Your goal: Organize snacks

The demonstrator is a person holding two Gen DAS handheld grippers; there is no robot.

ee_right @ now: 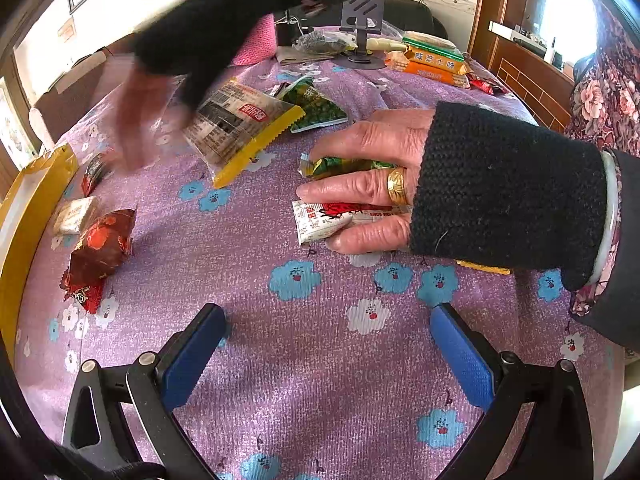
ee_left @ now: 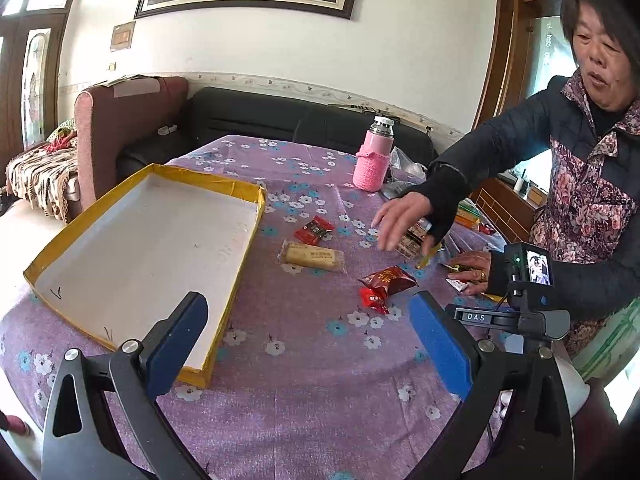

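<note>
Beneath a ringed hand (ee_right: 372,184), two snack packets (ee_right: 320,220) lie half hidden; both claws (ee_left: 308,336) (ee_right: 328,340) gape apart, empty.

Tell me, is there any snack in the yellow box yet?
No. In the left wrist view the box shows only its bare white bottom, while the snacks, such as the biscuit, lie on the tablecloth beside it.

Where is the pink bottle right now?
In the left wrist view, the pink bottle stands upright at the far side of the table, near the black sofa, beyond the snacks and to the right of the yellow-edged tray.
</note>
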